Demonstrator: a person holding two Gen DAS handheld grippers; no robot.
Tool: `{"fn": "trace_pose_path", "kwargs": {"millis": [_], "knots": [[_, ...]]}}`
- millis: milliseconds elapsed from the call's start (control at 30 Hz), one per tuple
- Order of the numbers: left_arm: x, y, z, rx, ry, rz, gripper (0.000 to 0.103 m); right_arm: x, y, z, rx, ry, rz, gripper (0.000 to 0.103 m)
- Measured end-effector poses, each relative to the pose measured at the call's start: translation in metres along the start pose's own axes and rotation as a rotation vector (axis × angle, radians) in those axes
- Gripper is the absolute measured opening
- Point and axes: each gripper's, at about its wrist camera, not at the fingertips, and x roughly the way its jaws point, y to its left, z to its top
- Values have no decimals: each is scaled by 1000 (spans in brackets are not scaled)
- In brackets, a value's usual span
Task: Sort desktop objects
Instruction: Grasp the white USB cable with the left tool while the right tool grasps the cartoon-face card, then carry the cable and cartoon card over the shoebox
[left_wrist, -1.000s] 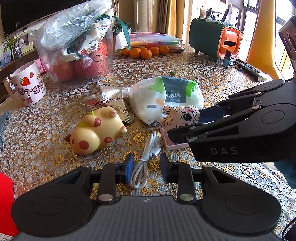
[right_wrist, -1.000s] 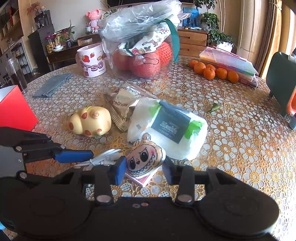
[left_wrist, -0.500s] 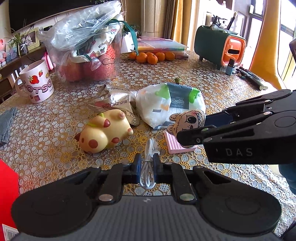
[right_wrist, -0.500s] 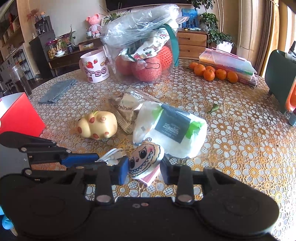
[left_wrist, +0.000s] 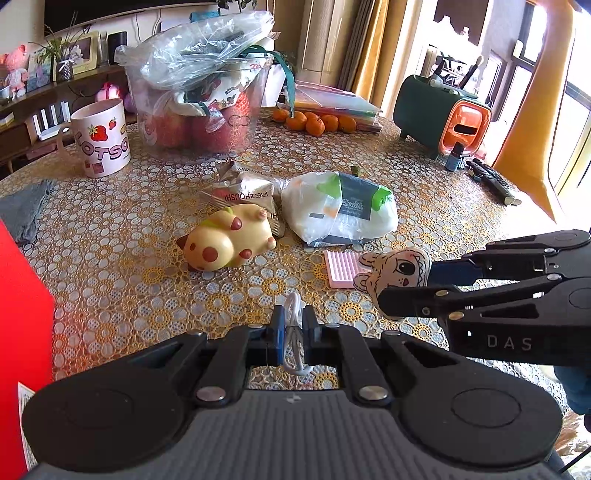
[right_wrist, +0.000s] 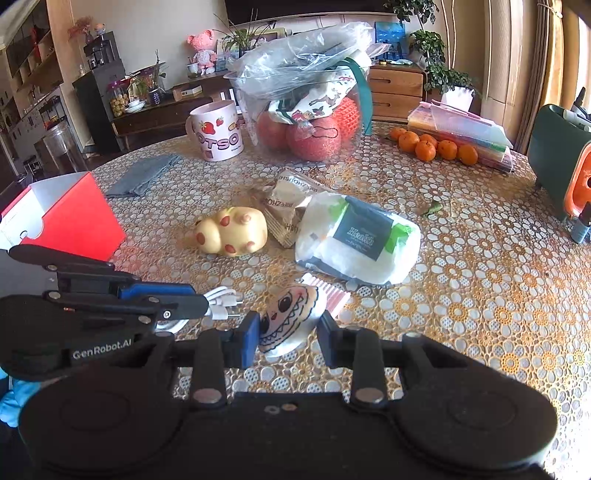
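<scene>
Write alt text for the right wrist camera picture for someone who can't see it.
The right gripper is shut on a flat cartoon-face toy above a lace-covered table, while the left gripper beside it clamps a coiled white cable. Behind lie a tissue pack and a yellow spotted toy.

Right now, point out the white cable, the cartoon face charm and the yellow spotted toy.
white cable (left_wrist: 294, 334): left wrist view, on the loop between the pads.
cartoon face charm (right_wrist: 286, 319): right wrist view, on its printed face.
yellow spotted toy (right_wrist: 232, 236): right wrist view, mid-body.
</scene>
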Motion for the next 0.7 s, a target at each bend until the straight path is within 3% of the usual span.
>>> {"fn": "trace_pose_path", "kwargs": {"millis": [333, 700], "knots": [[-47, 2, -5, -48, -51, -19, 8, -28, 19, -15, -16, 6, 27, 32], [-109, 14, -9, -67, -133, 19, 8, -63, 52, -12, -40, -22, 31, 32]]}}
